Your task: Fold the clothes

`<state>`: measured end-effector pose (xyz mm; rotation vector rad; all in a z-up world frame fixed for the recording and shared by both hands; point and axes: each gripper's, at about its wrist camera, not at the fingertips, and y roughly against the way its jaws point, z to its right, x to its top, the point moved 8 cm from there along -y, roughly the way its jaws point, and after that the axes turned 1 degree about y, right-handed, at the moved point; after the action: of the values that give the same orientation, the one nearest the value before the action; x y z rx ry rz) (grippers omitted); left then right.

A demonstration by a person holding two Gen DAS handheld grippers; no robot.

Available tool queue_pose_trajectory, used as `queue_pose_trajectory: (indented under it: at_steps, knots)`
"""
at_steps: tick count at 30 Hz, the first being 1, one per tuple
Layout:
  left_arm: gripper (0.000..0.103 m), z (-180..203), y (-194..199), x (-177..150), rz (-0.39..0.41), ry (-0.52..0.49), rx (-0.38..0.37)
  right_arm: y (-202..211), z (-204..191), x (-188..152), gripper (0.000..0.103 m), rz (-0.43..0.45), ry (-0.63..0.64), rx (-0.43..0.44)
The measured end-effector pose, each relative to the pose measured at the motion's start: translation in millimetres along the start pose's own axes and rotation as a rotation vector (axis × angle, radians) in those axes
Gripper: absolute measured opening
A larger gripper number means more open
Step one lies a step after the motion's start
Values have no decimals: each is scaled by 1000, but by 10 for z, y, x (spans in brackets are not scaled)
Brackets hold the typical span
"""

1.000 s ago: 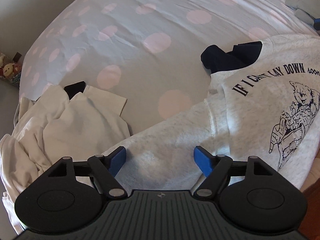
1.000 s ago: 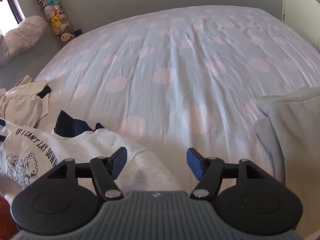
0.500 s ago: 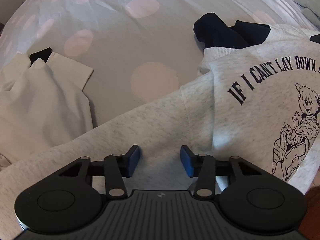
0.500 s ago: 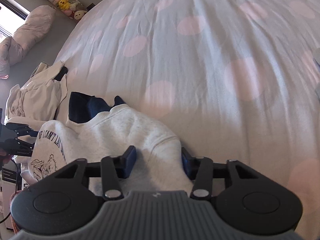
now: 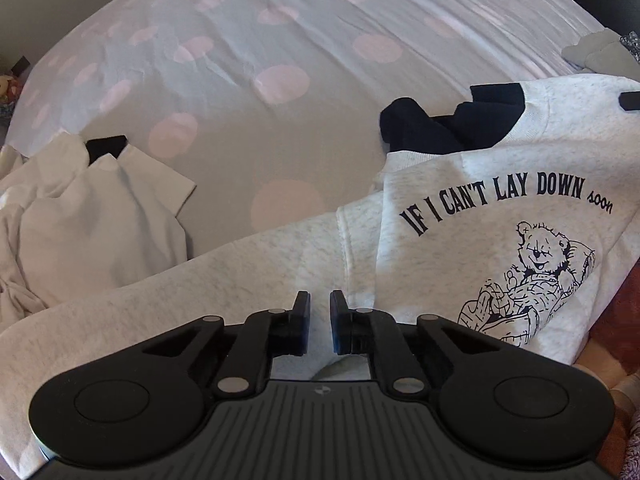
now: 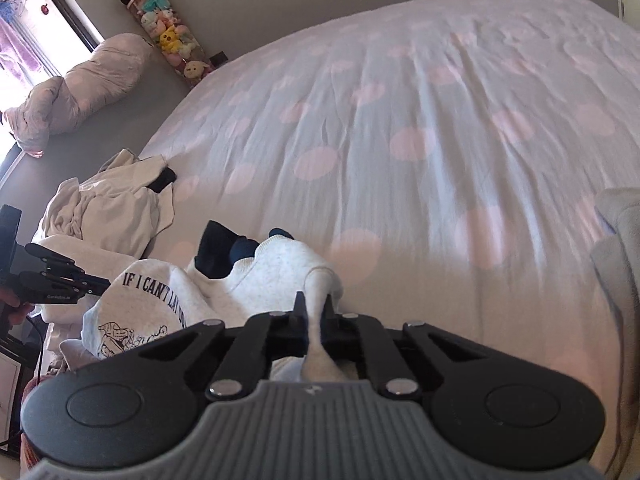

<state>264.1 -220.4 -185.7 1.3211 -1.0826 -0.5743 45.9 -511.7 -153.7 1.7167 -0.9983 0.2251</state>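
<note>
Right now a big bed (image 6: 420,120) with pink dots holds the clothes. A grey sweatshirt (image 5: 500,216) with a bear on it lies at the near edge, and a white top (image 5: 92,216) sits to its left. The left gripper (image 5: 319,322) pinches a fold of the sweatshirt's sleeve. The right gripper (image 6: 314,320) is pressed tight on the sweatshirt's other side, which bunches up between its fingers.

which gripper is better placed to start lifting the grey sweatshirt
Right. The right gripper is already shut on a fold of the grey sweatshirt; whether the left gripper has pinched cloth is unclear.
</note>
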Motion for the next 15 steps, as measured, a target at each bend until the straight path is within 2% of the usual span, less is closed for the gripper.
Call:
queue_pose_trajectory:
  at_steps: [3,6,8,11,15]
  knots:
    - [19,36,146,28,29,-8,8,245,-136,-106,5,1,34,41]
    - [30,57,218,100,47,-28,28,418,-210,-373,5,-39,63,41]
    - [46,76,221,181,52,-58,38,463,-206,-588,5,-77,49,33]
    - [51,139,200,319,54,-128,55,423,-136,-886,5,-133,8,13]
    - [55,161,83,503,23,-199,99,315,-78,-1107,5,-170,-44,1]
